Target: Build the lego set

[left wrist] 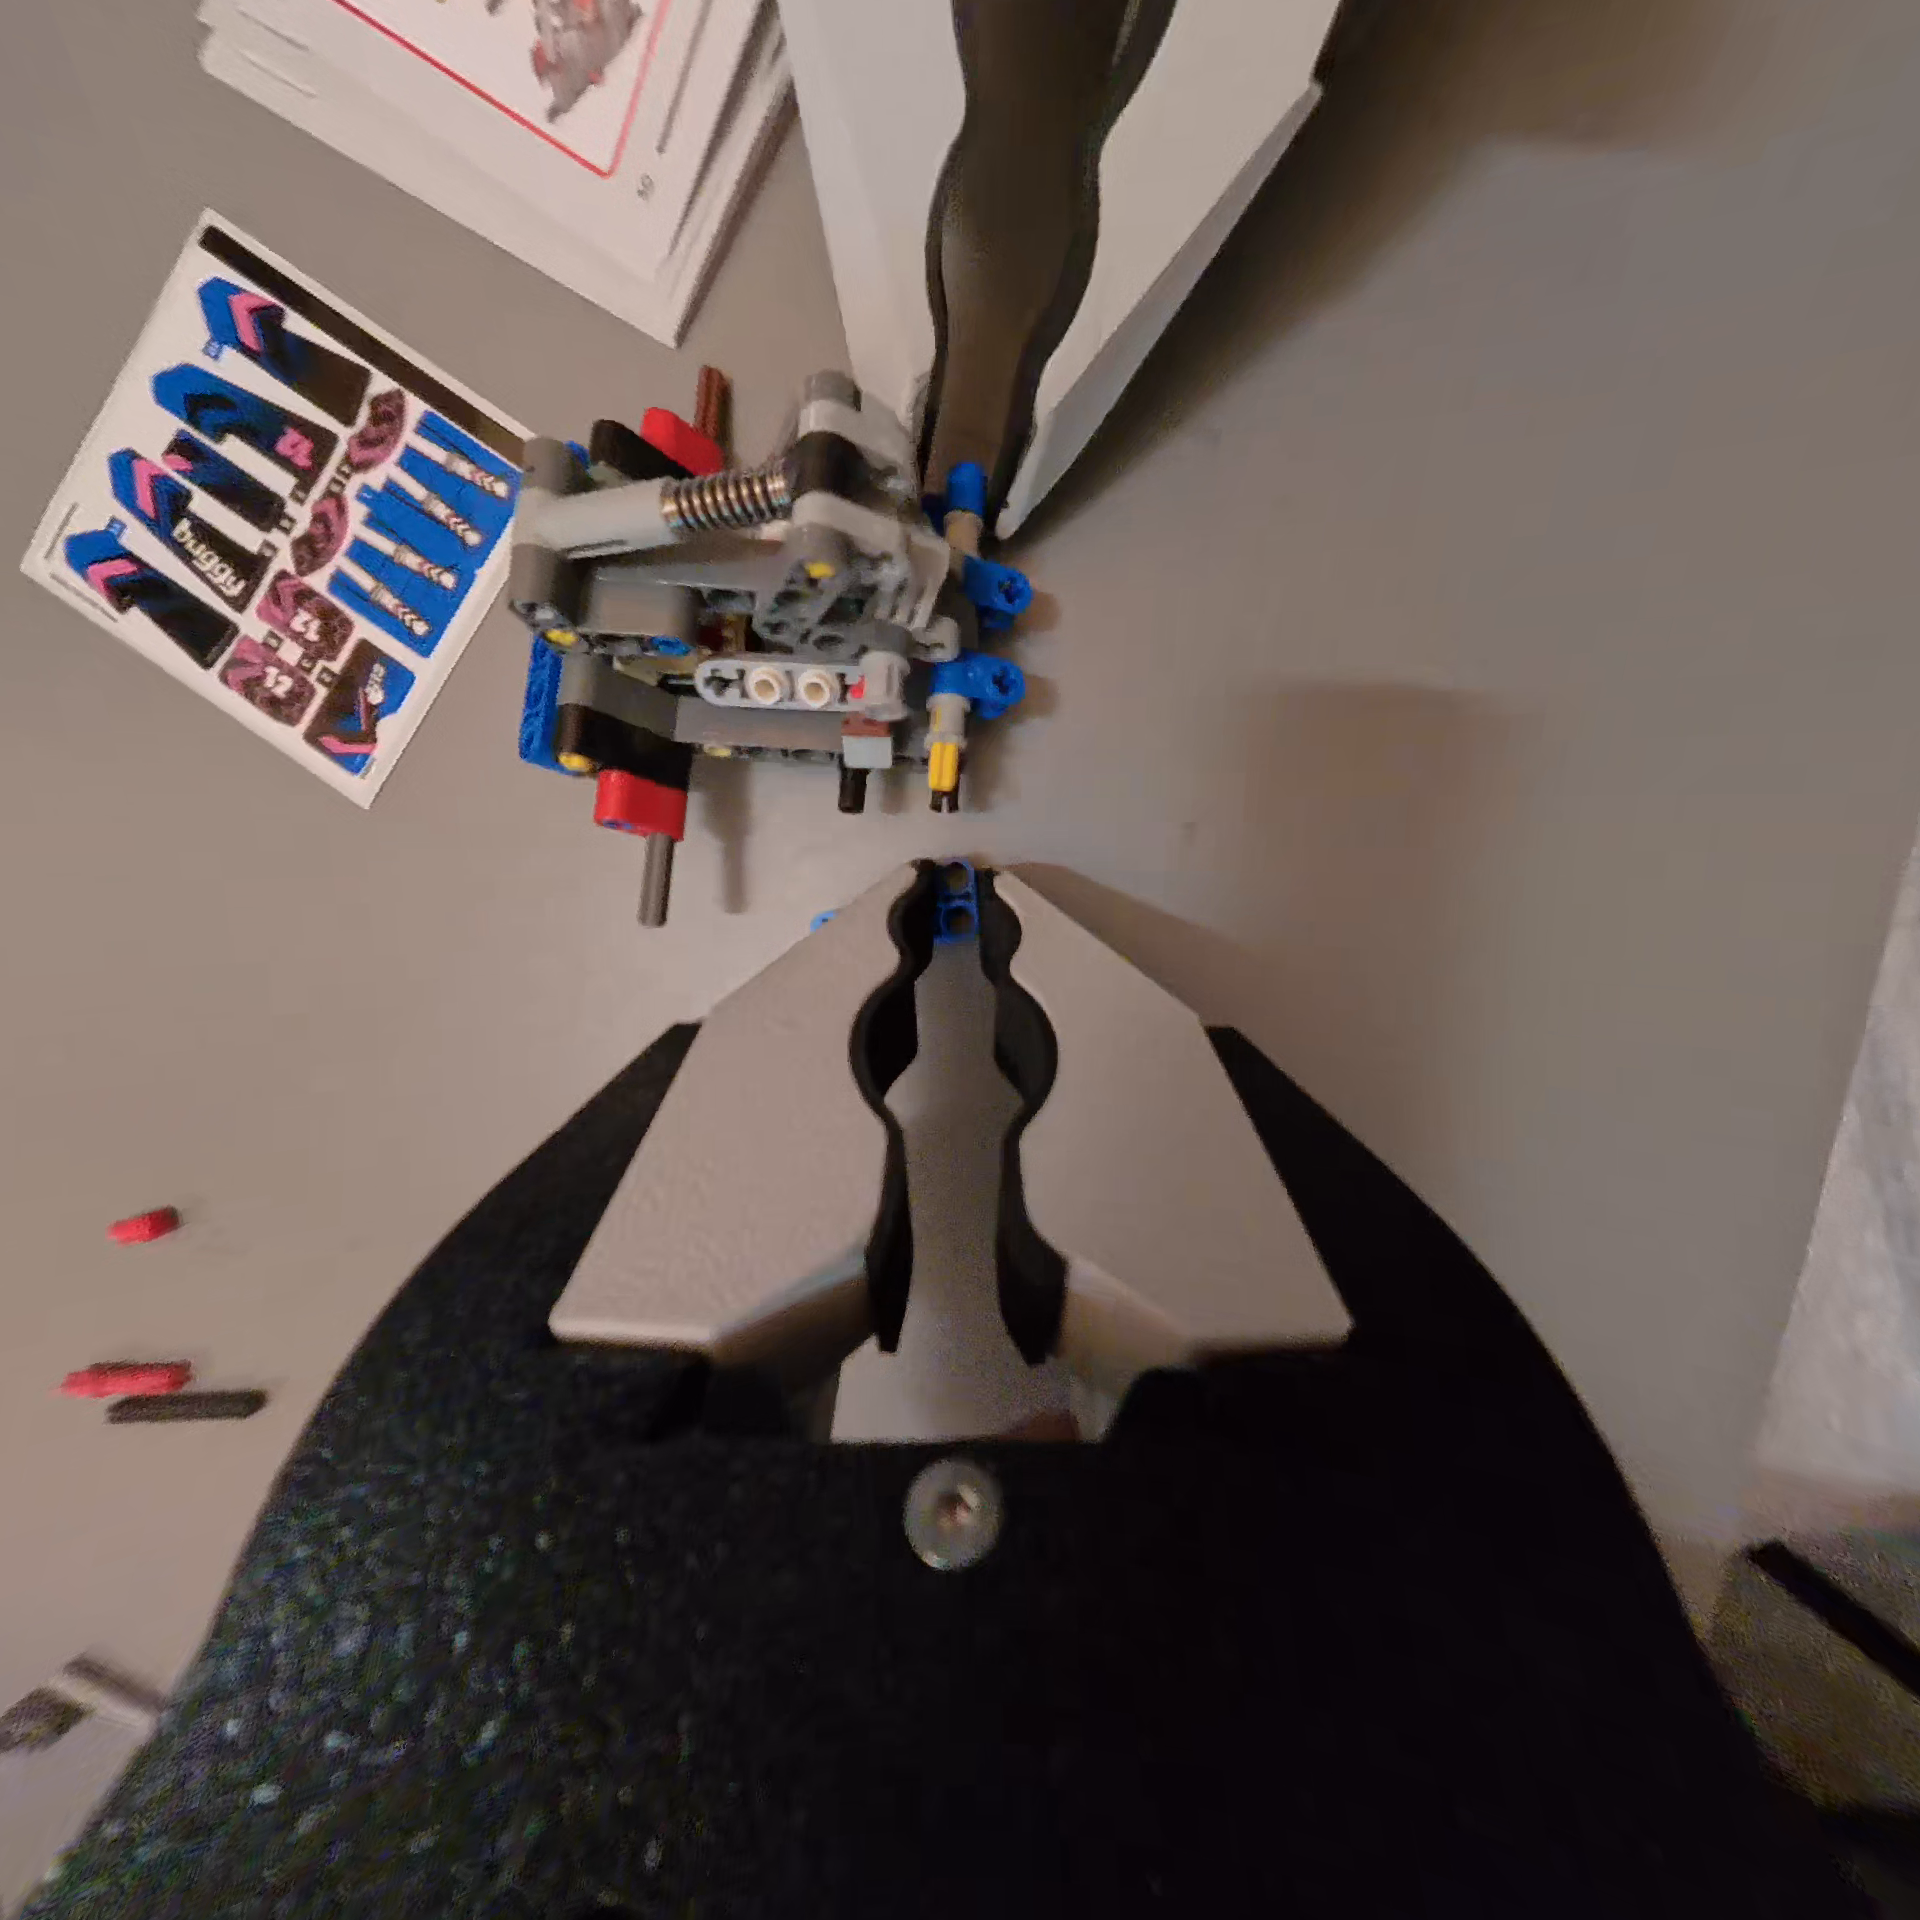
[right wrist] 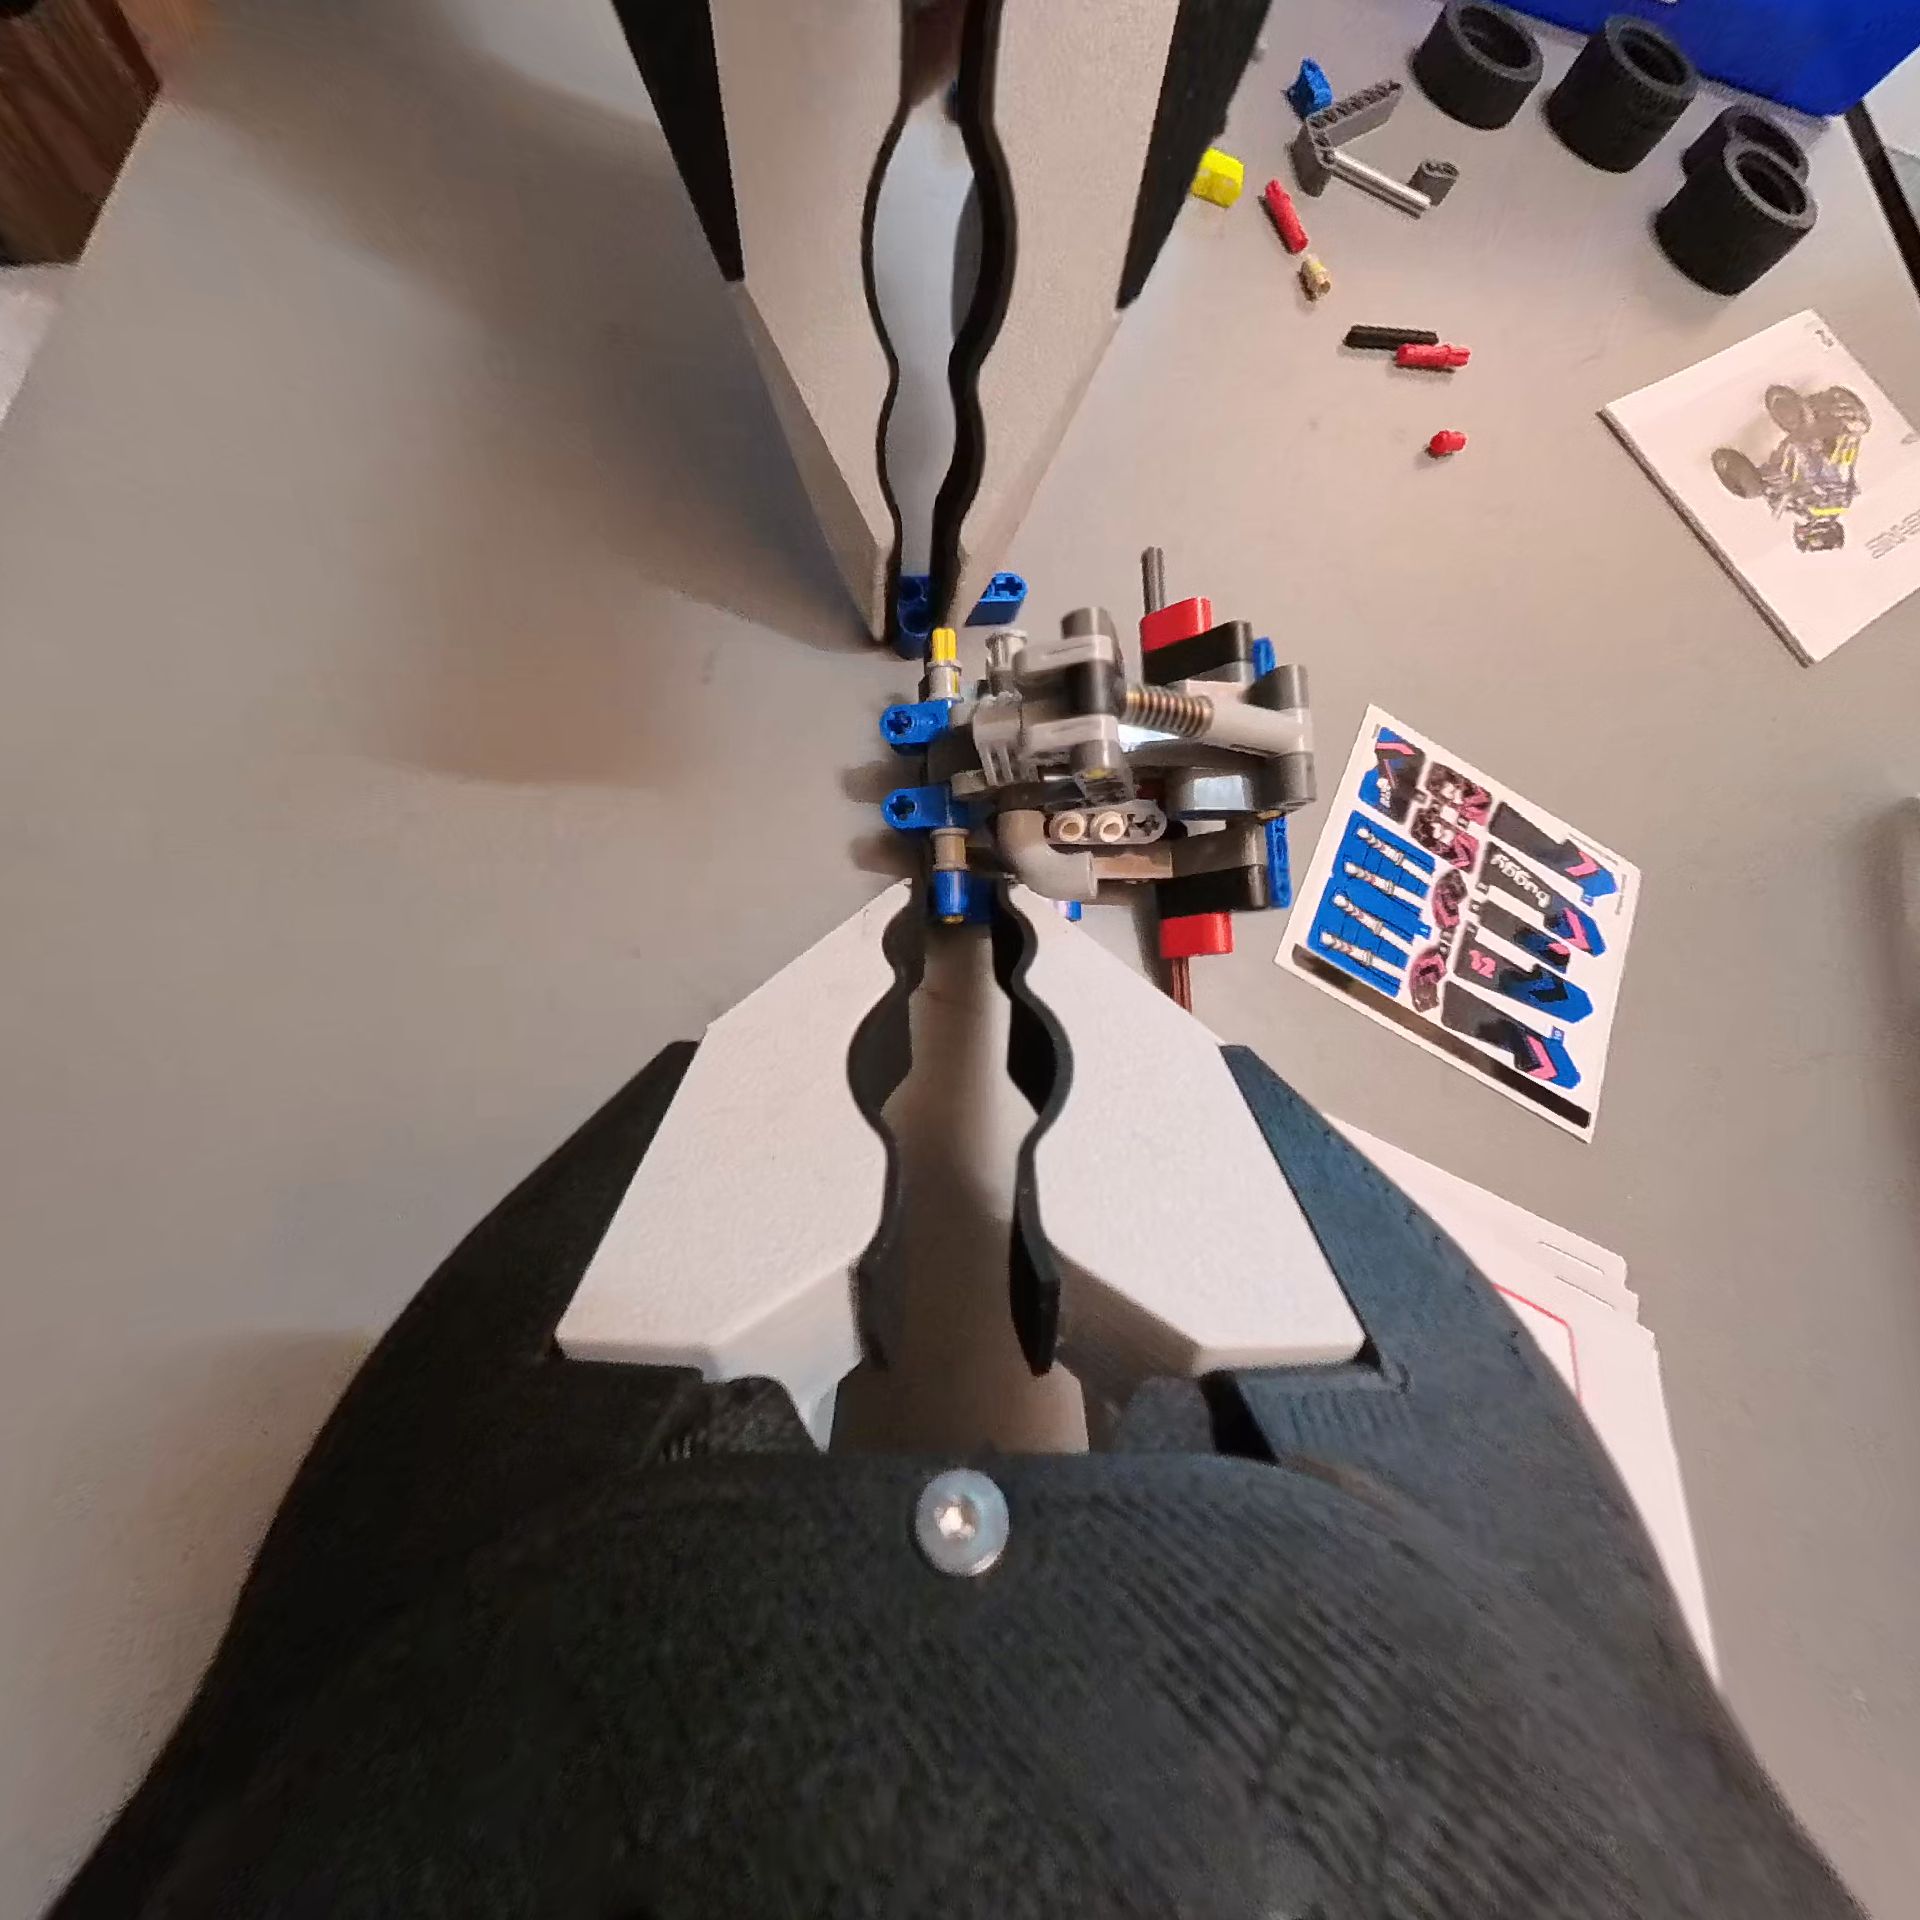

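The part-built grey Lego assembly (left wrist: 727, 603) with a metal spring lies on the grey table; it also shows in the right wrist view (right wrist: 1101, 769). My left gripper (left wrist: 956, 883) is shut on a small blue connector piece (left wrist: 956, 906), held just short of the assembly's yellow-tipped pin (left wrist: 943, 764). In the right wrist view the left gripper (right wrist: 920, 613) comes in from the top with that blue piece (right wrist: 914, 608). My right gripper (right wrist: 961, 899) is shut on a blue pin end of the assembly (right wrist: 951, 894). In the left wrist view the right gripper (left wrist: 961, 499) comes in from the top.
A blue and pink sticker sheet (right wrist: 1455, 925) lies beside the assembly, also in the left wrist view (left wrist: 270, 509). Instruction booklets (left wrist: 520, 125) (right wrist: 1777, 478), black tyres (right wrist: 1621, 94), grey beams (right wrist: 1351, 156) and red pins (right wrist: 1434, 353) (left wrist: 140, 1226) lie around. My right fingertips sit around 6 cm from my left ones.
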Tool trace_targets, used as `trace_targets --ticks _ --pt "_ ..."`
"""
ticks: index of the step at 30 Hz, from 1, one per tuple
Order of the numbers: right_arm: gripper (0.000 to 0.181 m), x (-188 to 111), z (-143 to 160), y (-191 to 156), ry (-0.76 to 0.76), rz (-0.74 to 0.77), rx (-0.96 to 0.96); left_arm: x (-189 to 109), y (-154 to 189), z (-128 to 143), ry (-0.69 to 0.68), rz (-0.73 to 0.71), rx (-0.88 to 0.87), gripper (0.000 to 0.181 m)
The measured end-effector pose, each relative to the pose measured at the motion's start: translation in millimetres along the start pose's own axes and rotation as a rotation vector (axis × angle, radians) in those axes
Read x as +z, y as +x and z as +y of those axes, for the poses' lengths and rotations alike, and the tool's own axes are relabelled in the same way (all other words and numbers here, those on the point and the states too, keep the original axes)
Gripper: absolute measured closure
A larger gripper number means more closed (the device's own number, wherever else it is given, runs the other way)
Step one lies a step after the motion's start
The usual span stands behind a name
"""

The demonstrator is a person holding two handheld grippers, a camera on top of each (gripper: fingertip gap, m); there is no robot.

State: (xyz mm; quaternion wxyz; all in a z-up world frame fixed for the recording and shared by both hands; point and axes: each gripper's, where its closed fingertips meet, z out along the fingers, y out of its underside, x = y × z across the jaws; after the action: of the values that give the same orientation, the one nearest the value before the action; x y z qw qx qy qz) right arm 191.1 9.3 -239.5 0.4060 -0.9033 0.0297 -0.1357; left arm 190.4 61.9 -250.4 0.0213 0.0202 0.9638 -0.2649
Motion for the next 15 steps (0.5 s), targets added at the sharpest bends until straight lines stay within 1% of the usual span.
trace_targets --ticks 3,8,10,13,15 --pt "0.173 -0.2 -2.0 1.0 0.008 0.018 -0.015 -0.9 0.2 -1.1 0.111 -0.005 -0.006 0.177" --pt "0.175 1.0 -1.8 -0.3 0.009 -0.002 -0.01 -1.8 1.8 -1.7 0.218 0.042 -0.091 0.177" --pt "0.175 -1.2 -5.3 2.0 0.035 0.013 0.015 -2.9 2.1 -0.1 0.226 0.059 -0.113 0.177" --pt "0.176 -3.7 -9.6 -0.4 0.087 -0.036 0.1 -5.7 3.7 4.9 0.198 0.081 -0.136 0.177" --pt "0.176 -4.0 -9.8 -0.3 0.089 -0.043 0.131 -7.2 5.5 7.5 0.179 0.085 -0.118 0.176"
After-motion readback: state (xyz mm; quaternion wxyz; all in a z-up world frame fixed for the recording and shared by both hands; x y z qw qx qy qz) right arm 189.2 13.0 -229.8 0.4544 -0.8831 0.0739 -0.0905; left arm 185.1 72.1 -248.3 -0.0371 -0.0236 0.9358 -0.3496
